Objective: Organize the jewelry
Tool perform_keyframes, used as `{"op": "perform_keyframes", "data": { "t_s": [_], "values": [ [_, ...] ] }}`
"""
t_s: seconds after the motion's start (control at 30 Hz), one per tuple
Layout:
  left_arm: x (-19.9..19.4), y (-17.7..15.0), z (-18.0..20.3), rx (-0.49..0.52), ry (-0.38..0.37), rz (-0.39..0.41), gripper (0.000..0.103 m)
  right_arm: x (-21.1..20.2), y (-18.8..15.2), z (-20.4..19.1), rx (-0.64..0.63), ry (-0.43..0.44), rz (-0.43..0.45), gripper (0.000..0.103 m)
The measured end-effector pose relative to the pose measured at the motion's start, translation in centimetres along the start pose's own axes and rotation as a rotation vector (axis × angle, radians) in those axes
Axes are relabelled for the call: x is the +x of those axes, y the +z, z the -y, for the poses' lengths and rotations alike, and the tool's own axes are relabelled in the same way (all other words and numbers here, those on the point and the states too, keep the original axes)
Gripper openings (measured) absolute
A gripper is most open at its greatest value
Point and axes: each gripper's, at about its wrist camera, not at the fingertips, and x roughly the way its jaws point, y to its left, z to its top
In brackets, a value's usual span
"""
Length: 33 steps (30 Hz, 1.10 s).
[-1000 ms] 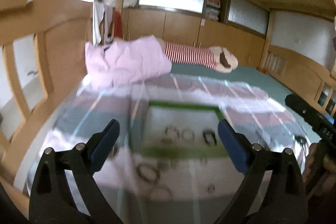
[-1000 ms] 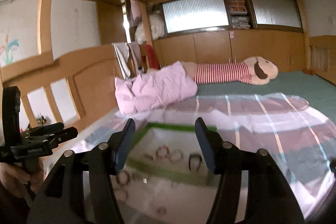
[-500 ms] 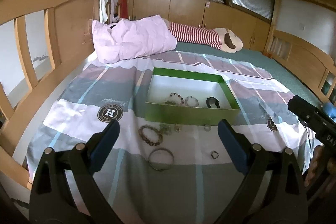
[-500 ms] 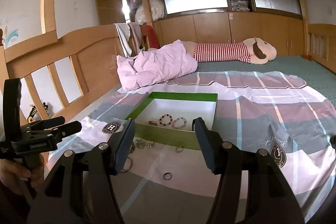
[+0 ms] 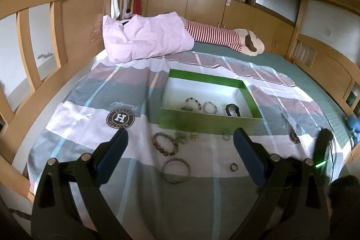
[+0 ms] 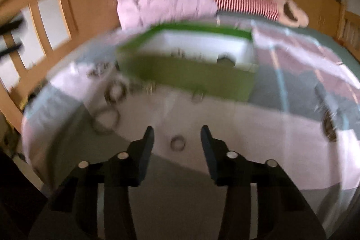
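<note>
- The green box (image 5: 209, 122) sits on the striped bedspread (image 5: 90, 127) in the middle of the bed, and it already holds part of the jewelry: two beaded bracelets (image 5: 210, 107) lie side by side against its near wall, with a black band (image 5: 232, 110) to their right.
- Several pieces are still outside, on the bedspread just in front of the box: a dark beaded bracelet (image 5: 165, 143), a plain bangle (image 5: 176, 170) nearer the camera, a small ring (image 5: 234, 166) to the right of the bangle, and a few small items close to the box wall, too small to name.
- By this count the task looks roughly a third done; most loose pieces still have to go in.
- The left tongs (image 5: 180, 150) stand wide apart and empty, hovering above the loose pieces.
- The right tongs (image 6: 177, 138) are closing, pads still apart, with the small ring (image 6: 177, 142) lying on the bedspread between their tips; the blurred view does not show any contact yet.
- The ring seems to be the next piece to be picked.
</note>
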Motion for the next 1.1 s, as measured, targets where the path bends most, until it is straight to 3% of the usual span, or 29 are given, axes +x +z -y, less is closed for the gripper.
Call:
{"op": "perform_keyframes", "data": {
  "t_s": [0.17, 0.63, 0.9, 1.1],
  "values": [
    [0.1, 0.1, -0.2, -0.003, -0.002, -0.005, 0.094, 4.0, -1.2, 0.3, 0.022, -0.016, -0.106, 0.027],
    [0.7, 0.4, -0.4, -0.002, -0.011, -0.020, 0.094, 4.3, -0.5, -0.7, -0.021, -0.012, -0.097, 0.019],
    [3.2, -0.7, 1.2, 0.019, -0.009, -0.094, 0.094, -3.5, 2.8, 1.6, 0.066, -0.002, 0.089, 0.019],
    [8.5, -3.2, 7.3, 0.090, -0.042, -0.200, 0.094, -9.9, 6.6, 5.9, 0.102, -0.067, 0.257, 0.019]
  ]
}}
